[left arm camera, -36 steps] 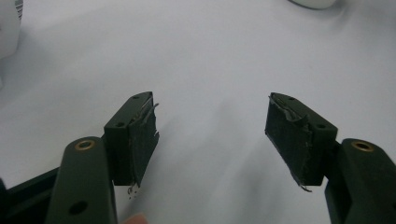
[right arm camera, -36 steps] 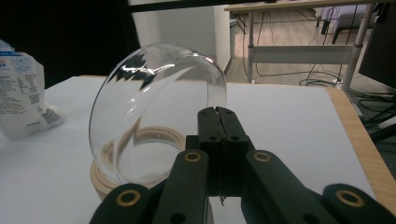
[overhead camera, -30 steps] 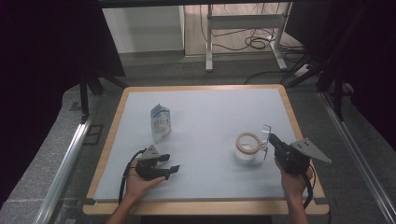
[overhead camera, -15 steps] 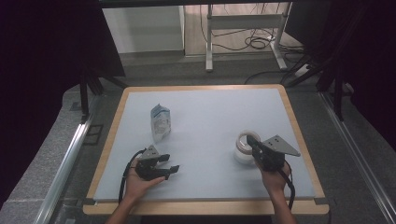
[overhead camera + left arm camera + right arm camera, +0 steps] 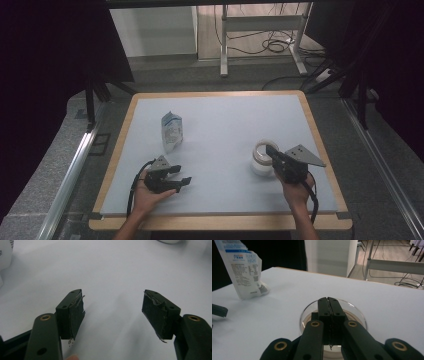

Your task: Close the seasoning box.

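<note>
Table mostly bare: wide free lane across the middle and far half, w/ just two obstacles, the standing white pouch far-left and the clear round dish near-right. Right gripper, jaws pressed together, sits over the dish rim, prob. touching it (hard to tell), so that spot is blocked. Left gripper, jaws apart, lies low near the front edge w/ clear surface ahead of it, and the pouch well apart toward the far side.
</note>
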Available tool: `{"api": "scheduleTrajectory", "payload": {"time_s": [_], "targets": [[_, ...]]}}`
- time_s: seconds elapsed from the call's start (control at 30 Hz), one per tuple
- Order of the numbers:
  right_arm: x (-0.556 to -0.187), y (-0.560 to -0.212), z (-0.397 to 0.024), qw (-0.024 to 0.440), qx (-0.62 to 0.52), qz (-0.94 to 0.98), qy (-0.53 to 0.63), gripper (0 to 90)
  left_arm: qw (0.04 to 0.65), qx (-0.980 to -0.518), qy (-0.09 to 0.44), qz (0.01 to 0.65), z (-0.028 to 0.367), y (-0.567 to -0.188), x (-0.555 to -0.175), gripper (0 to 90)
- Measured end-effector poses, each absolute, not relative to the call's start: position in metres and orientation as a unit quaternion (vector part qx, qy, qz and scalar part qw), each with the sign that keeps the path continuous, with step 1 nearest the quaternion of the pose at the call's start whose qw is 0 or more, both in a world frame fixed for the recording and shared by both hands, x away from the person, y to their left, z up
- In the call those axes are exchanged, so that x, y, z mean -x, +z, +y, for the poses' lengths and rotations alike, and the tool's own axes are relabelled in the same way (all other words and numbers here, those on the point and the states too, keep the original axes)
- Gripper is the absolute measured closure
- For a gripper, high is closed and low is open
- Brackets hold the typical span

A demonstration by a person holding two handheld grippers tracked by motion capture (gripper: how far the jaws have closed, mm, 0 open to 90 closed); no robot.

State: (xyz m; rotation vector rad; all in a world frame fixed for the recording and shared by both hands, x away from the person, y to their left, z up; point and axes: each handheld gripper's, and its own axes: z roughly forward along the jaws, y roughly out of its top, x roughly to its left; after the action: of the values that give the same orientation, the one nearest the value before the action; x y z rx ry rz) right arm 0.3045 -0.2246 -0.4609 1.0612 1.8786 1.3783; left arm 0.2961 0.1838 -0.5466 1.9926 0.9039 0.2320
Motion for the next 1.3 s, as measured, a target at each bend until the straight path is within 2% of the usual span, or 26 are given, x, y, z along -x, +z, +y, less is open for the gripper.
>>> {"api": "scheduleTrajectory", "payload": {"time_s": [0.27,0.33,0.4,0.43,0.47,0.73,1.03,1.3], "targets": [[-0.302,-0.458,-0.242,0.289,-0.409,0.69,0.522,88.4,0.454,-0.806,0.094,0.367,0.185,-0.547,-0.296,33.3],[-0.301,-0.459,-0.251,0.292,-0.415,0.685,0.523,80.1,0.454,-0.806,0.094,0.368,0.185,-0.547,-0.296,33.3],[-0.3,-0.46,-0.255,0.292,-0.417,0.684,0.523,77.9,0.454,-0.806,0.094,0.368,0.185,-0.547,-0.296,33.3],[-0.299,-0.46,-0.262,0.292,-0.42,0.679,0.527,70.7,0.455,-0.806,0.094,0.368,0.185,-0.547,-0.296,33.3],[-0.298,-0.46,-0.266,0.29,-0.42,0.678,0.528,68.2,0.455,-0.805,0.094,0.368,0.185,-0.547,-0.296,33.3],[-0.294,-0.466,-0.293,0.295,-0.44,0.673,0.516,53.7,0.456,-0.803,0.093,0.372,0.188,-0.547,-0.297,33.2],[-0.296,-0.491,-0.314,0.28,-0.46,0.691,0.483,47.7,0.458,-0.801,0.093,0.375,0.189,-0.547,-0.298,33.2],[-0.297,-0.505,-0.321,0.268,-0.47,0.7,0.466,46.3,0.459,-0.799,0.094,0.377,0.191,-0.547,-0.297,33.2]]}}
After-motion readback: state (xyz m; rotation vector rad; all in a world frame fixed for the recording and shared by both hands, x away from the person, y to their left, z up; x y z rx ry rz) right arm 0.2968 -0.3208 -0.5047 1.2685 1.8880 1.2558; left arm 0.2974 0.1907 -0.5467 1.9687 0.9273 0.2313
